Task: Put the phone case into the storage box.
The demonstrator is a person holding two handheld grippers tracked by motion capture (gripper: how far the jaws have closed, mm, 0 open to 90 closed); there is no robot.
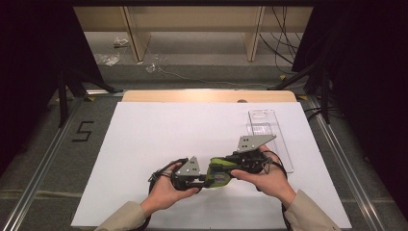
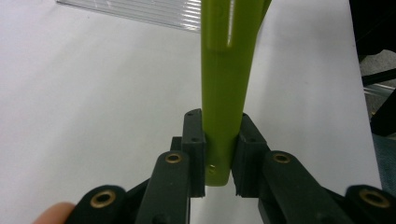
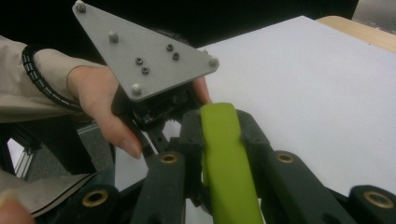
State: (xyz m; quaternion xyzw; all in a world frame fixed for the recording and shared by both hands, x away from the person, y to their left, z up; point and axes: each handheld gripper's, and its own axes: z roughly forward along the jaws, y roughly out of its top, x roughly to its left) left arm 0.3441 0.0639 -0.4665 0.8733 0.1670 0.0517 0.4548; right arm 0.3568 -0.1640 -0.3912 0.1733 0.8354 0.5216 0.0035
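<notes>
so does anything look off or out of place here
Nothing stands out. Both grippers, left and right, are shut on the green tool, held just above the white sheet. The clear plastic tray lies flat on the sheet at far right.

The green tool (image 2: 227, 70) runs off the top edge in the left gripper view, so its far end cannot be told. In the high view both hands and grippers cover most of it. The clear tray (image 1: 269, 132) is partly hidden behind the right gripper's grey plate (image 1: 254, 142).
</notes>
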